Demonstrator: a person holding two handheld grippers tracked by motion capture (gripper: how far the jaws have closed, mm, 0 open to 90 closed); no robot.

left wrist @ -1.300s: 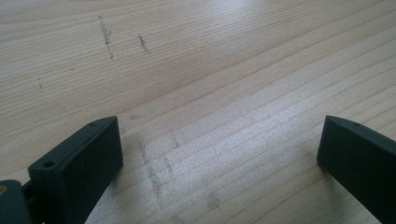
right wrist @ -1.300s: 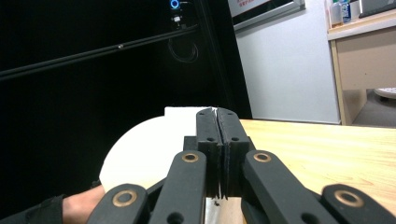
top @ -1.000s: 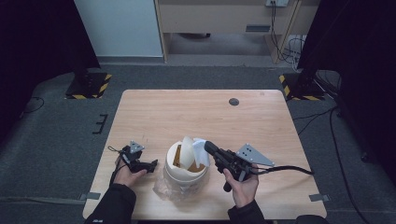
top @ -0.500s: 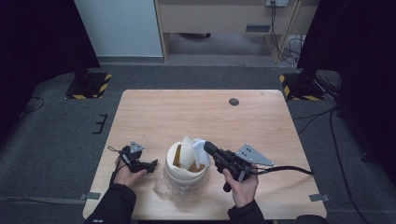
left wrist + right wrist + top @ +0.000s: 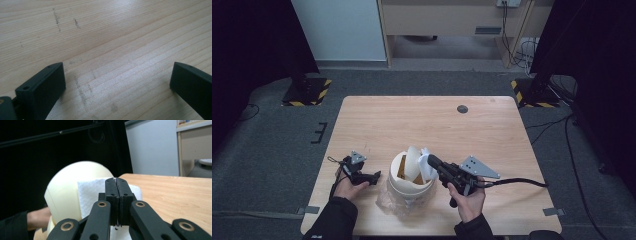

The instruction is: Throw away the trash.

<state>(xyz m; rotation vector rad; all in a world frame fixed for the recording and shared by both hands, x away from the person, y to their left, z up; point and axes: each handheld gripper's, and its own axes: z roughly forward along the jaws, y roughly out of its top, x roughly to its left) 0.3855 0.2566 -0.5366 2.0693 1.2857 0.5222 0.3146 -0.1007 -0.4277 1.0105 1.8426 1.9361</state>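
Observation:
A cream round bin [image 5: 411, 186] stands near the table's front edge, its swing lid [image 5: 413, 161] tipped up. My right gripper [image 5: 432, 161] is shut on a white paper tissue [image 5: 427, 170] held against the lid, at the bin's right side. In the right gripper view the jaws [image 5: 116, 181] are pressed together on the tissue [image 5: 87, 192], with the cream lid [image 5: 72, 187] just behind it. My left gripper [image 5: 374, 176] lies low on the table just left of the bin. It is open [image 5: 117, 80], with bare wood between its jaws.
Crumpled clear plastic [image 5: 387, 202] lies at the bin's front left foot. The wooden table [image 5: 427, 125] has a dark round grommet [image 5: 462, 109] at the back right. The right gripper's cable [image 5: 522, 182] trails off to the right. A hand [image 5: 37, 216] shows beyond the bin.

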